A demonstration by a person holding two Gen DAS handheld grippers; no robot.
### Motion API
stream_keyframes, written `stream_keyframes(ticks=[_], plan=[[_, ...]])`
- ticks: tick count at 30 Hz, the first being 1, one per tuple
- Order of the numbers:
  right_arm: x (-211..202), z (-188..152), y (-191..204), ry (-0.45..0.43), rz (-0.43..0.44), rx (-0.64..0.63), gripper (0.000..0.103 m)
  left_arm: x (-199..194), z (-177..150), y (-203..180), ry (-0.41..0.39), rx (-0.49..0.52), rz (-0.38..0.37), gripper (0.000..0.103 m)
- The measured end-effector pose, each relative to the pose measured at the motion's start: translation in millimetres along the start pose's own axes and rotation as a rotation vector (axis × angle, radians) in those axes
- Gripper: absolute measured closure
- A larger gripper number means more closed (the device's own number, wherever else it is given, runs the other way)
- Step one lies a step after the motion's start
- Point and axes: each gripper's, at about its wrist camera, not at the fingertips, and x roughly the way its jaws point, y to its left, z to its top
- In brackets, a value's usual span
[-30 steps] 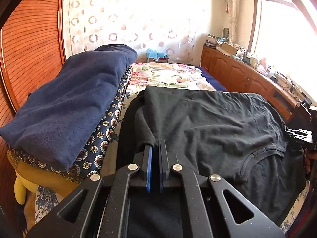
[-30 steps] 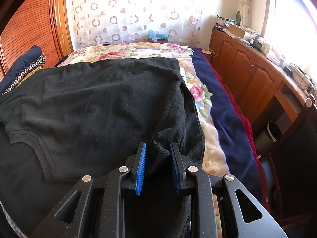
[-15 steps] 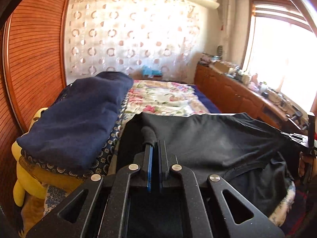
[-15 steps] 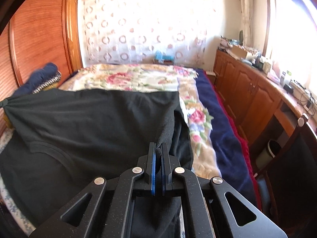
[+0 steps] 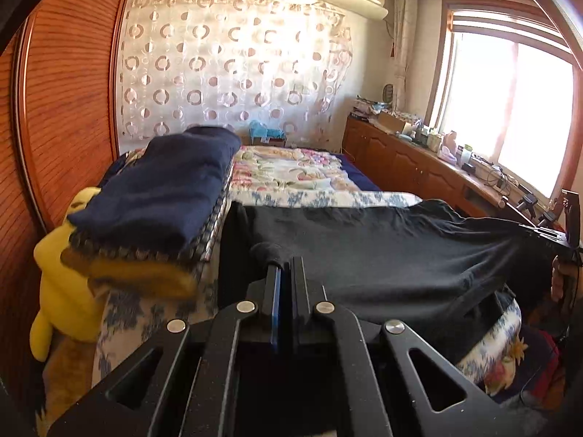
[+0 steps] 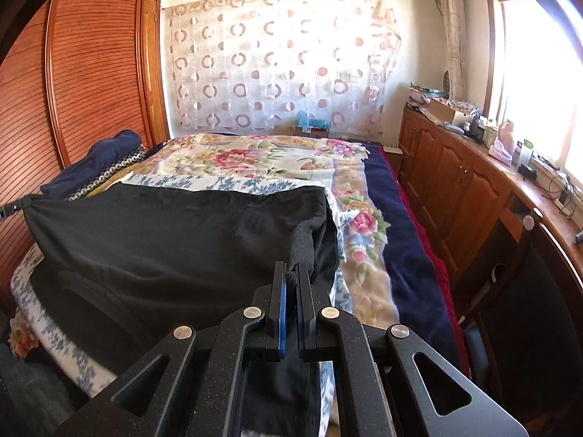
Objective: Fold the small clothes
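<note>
A black T-shirt (image 5: 382,251) is stretched above the near end of the bed between both grippers. My left gripper (image 5: 284,273) is shut on its left edge. My right gripper (image 6: 290,276) is shut on its right edge, and the same shirt (image 6: 175,233) spreads to the left in the right wrist view. The right gripper also shows at the far right of the left wrist view (image 5: 557,236). The shirt's lower part hangs over the bed's near edge.
A floral bedspread (image 6: 255,160) covers the bed. A folded navy blanket (image 5: 164,193) on a stack and a yellow plush toy (image 5: 62,284) lie at the left. A wooden wardrobe (image 6: 91,80) stands left, and a cluttered wooden cabinet (image 6: 473,182) runs along the right.
The right gripper closed on the shirt's right edge. Both grippers rose and drew back toward the bed's near end, lifting the shirt taut off the bedspread.
</note>
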Motion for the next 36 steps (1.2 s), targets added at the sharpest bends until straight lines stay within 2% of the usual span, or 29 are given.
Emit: stream_keyframes(ticks=[9, 15, 19, 21, 23, 25, 27, 29, 31, 35, 36], plan=[[30, -39, -9, 0.143, 0.003, 0.046, 0.099, 30, -59, 15, 0.176, -0.045, 0.031, 0.097], [47, -36, -10, 0.175, 0.000, 0.063, 0.099, 34, -73, 4, 0.209, -0.037, 0.039, 0.097], [42, -30, -6, 0.154, 0.002, 0.059, 0.099, 36, -77, 1, 0.220, -0.029, 0.058, 0.097], [36, -29, -3, 0.139, -0.017, 0.060, 0.085, 34, -77, 1, 0.216, -0.030, 0.069, 0.097], [31, -25, 0, 0.115, -0.036, 0.057, 0.078, 30, -76, 0, 0.208, -0.022, 0.086, 0.090], [26, -19, 3, 0.093, -0.031, 0.050, 0.075, 27, -73, 0, 0.195, -0.019, 0.084, 0.085], [22, -15, 10, 0.078, -0.032, 0.034, 0.067, 24, -71, -1, 0.188, -0.018, 0.088, 0.077], [22, -13, 20, 0.065, -0.023, 0.021, 0.062, 24, -68, -1, 0.178, -0.014, 0.085, 0.060], [23, -19, 30, 0.062, 0.000, 0.009, 0.062, 23, -65, -2, 0.173, -0.005, 0.079, 0.059], [39, -27, 54, 0.078, 0.041, -0.030, 0.062, 23, -64, -6, 0.166, 0.020, 0.100, 0.032], [44, -28, 59, 0.084, 0.052, -0.036, 0.062, 23, -64, -5, 0.165, 0.014, 0.091, 0.029]])
